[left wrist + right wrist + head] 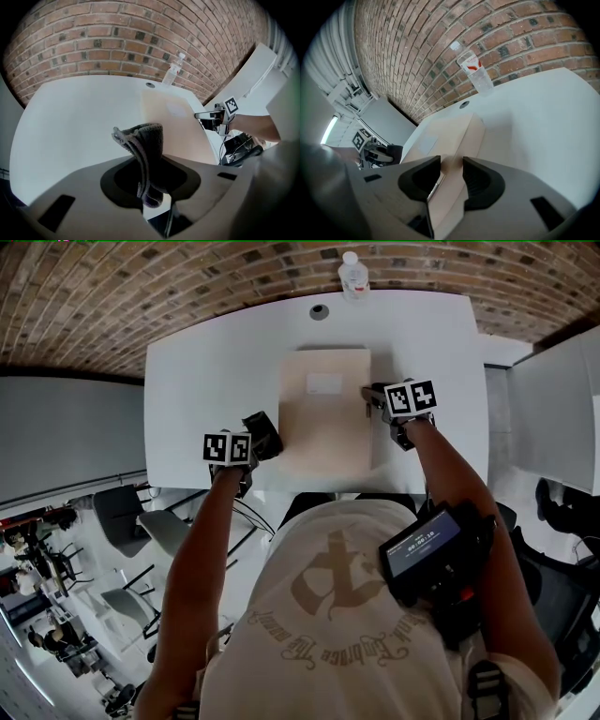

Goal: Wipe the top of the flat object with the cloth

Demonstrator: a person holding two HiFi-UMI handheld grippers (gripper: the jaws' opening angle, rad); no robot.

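White table [206,362] before you carried a flat beige cardboard box [325,423] — your right tongs [451,176] gripped its edge, your left tongs [146,185] pinched a dark grey cloth [146,140].

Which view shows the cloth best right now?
The left gripper view: the cloth fills the centre, held in the left gripper. Head view shows a small dark lump; right gripper view, a distant dark patch.

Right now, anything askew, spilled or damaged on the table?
Nothing stands out: flat box lies square on the table, bottle upright, no spill; the cloth is bunched in the left hand-held gripper.
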